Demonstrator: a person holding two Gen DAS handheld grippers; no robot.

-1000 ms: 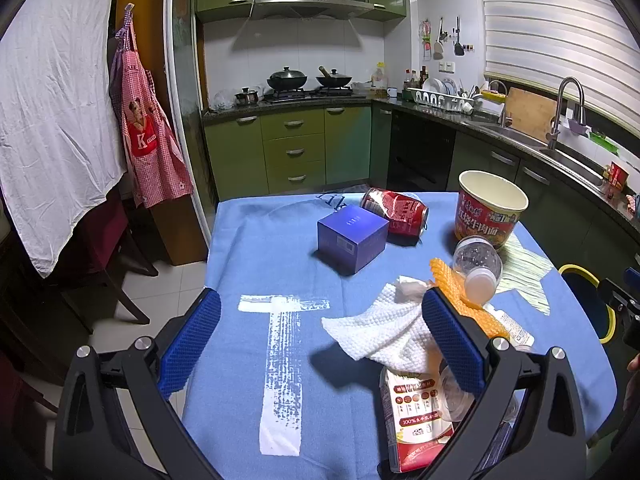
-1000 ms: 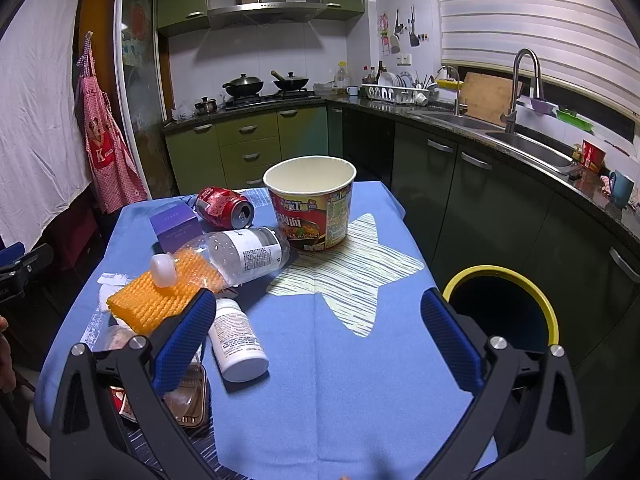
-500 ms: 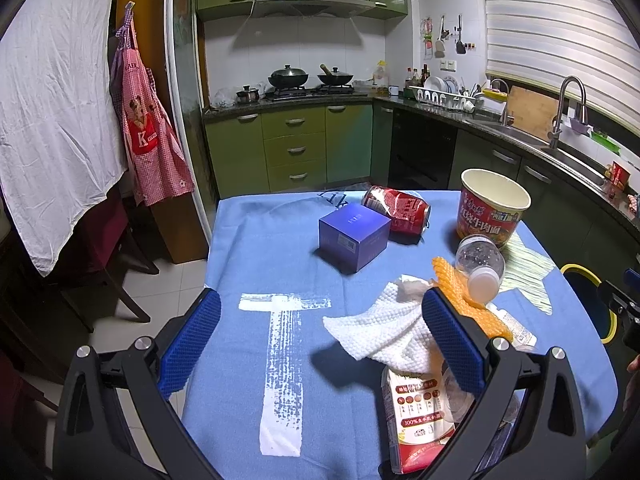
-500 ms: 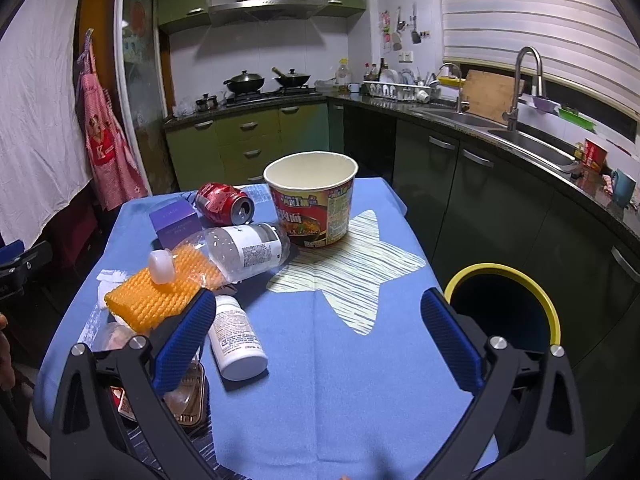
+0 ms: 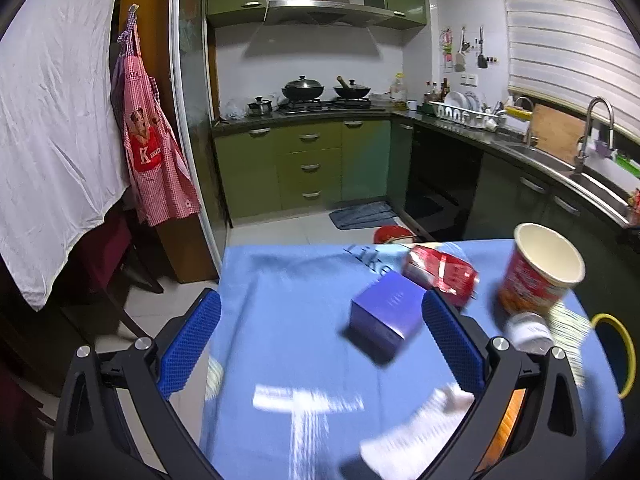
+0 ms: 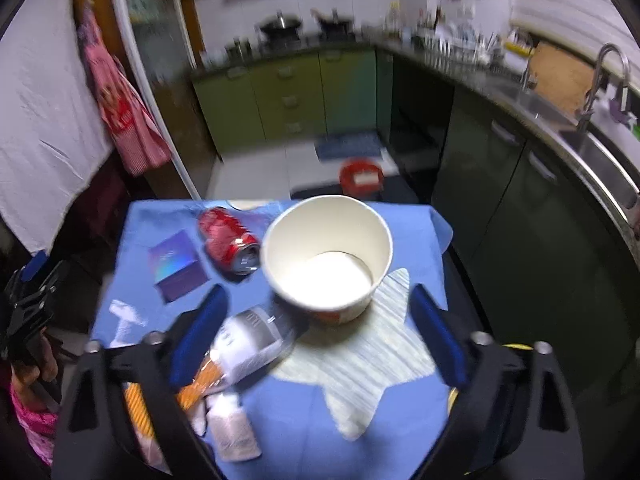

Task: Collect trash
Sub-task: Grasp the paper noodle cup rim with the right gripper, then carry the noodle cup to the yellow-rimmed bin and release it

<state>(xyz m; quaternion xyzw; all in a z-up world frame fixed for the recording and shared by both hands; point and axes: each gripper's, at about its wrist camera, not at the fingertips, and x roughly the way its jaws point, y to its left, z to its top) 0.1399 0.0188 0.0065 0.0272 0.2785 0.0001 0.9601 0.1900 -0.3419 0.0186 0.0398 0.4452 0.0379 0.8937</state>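
so, quick rundown of the mess:
left claw [image 5: 320,344]: spread wide, nothing between the blue pads, hanging over the blue cloth with the purple box sitting between the fingers in its view
right claw [image 6: 320,332]: also spread wide and holding nothing, up above the noodle cup and looking down into it
surface [image 5: 280,280]: covered in a blue cloth with a white t shape and a striped star patch on it
noodle cup [image 6: 328,252]: upright, looks empty inside, standing at the edge of the star patch near the far right of the surface
soda can [image 6: 228,240]: red, on its side, just left of the cup and touching or almost touching it, can't tell which
purple box [image 6: 176,264]: left of the can, near it but apart
plastic bottle [image 6: 256,340]: clear, lying on its side in front of the cup, partly behind the right claw's left finger
orange scrubby thing [image 6: 200,380]: under the bottle's near end, blurry
white tissue [image 5: 416,436]: crumpled near the front, blurry too
trash bin [image 5: 616,356]: yellow rim, down off the right edge of the surface
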